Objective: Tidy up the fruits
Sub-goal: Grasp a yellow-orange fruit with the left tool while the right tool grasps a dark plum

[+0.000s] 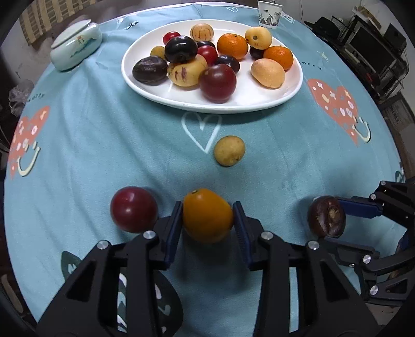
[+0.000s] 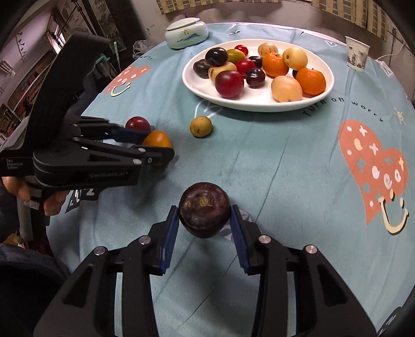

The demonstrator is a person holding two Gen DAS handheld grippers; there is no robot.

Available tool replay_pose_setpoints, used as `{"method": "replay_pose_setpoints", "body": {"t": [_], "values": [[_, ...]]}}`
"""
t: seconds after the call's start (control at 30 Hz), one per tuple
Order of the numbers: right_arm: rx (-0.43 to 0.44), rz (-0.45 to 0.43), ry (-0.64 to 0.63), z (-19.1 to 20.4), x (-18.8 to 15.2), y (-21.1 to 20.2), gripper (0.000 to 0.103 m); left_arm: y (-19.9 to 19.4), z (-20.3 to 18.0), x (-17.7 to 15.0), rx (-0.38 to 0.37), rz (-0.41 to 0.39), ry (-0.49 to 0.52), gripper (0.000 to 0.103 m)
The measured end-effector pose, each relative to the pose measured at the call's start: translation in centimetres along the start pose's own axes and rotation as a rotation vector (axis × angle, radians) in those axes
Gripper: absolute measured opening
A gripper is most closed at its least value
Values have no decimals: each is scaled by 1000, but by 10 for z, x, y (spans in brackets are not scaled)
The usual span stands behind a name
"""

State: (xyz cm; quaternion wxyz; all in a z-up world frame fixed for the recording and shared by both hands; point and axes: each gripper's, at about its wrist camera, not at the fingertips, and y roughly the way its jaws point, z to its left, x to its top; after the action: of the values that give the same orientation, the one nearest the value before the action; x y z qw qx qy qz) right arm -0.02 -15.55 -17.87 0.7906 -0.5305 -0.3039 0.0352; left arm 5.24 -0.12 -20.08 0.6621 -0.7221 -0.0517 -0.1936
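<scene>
- Our left claw (image 1: 207, 220) grips an orange fruit (image 1: 207, 217); a red plum (image 1: 133, 208) sits just left.
- Our right claw (image 2: 205, 220) grips a dark fruit (image 2: 205, 212); the plate (image 2: 259, 102) lies well ahead.

two wrist views, downward, sharing plate (image 1: 166, 97)

Round bench (image 1: 103, 145) covered by a light blue cloth (image 1: 272, 160) printed with coral hearts bearing smiling faces (image 1: 337, 106), a white outline heart (image 1: 202, 129) and dark lettering (image 2: 342, 107). At the far left of the bench, a pale lidded ceramic jar (image 1: 76, 46) with a small painted motif, lid slightly askew. At the far right edge, a white paper cup (image 1: 269, 13) with a dark printed pattern, upright. Beyond the bench: a woven blind (image 2: 363, 13) on the wall, dark shelving with equipment (image 1: 373, 51) to one side, and a crumpled clear plastic bag (image 2: 141, 48) behind the jar.
</scene>
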Motion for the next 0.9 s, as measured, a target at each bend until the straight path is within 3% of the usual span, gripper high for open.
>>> {"method": "replay_pose_setpoints", "body": {"t": [0.47,0.9], "values": [[40,-8,13,22,-11,-6,41,-69,-19,-12,42,-146,77,39],[81,7,-2,42,-20,-6,41,-86,-17,-21,42,-170,82,39]]}}
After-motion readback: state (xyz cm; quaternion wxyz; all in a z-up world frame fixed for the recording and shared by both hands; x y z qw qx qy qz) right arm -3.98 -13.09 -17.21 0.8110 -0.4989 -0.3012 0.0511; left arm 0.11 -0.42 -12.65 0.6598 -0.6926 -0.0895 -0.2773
